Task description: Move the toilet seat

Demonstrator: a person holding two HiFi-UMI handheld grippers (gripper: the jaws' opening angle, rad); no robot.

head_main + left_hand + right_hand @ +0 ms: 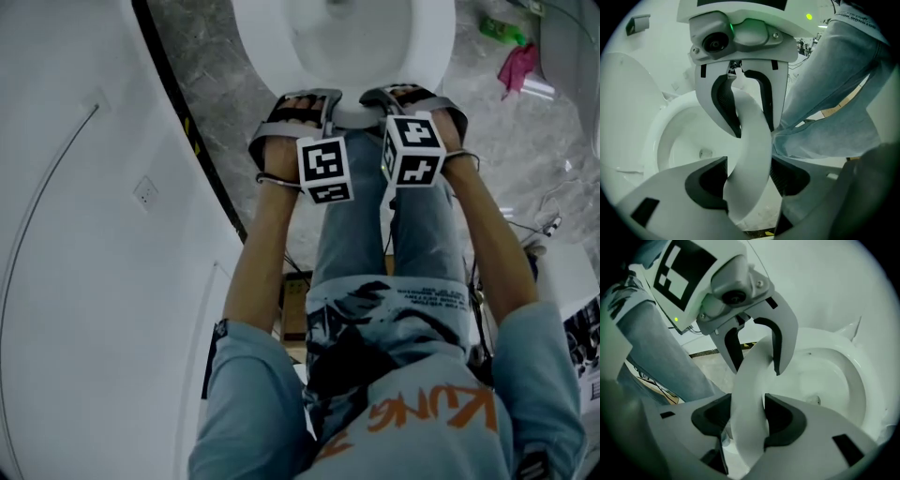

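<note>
The white toilet seat (361,114) curves over the bowl (328,42) at the top of the head view. Both grippers reach its front edge side by side. My left gripper (295,103) straddles the seat (750,154): the rim runs between its dark pads (705,180), jaws wide, with no clear squeeze. My right gripper (412,98) has its pads (785,420) pressed on both faces of the seat (750,394). Each gripper view also shows the other gripper (743,108) (754,350) astride the same rim just ahead.
The person's jeans-clad legs (375,216) stand right behind the grippers. A curved white fixture (94,234) fills the left. On the grey marble floor at the right lie a green bottle (502,31), a pink cloth (518,67) and cables (544,230).
</note>
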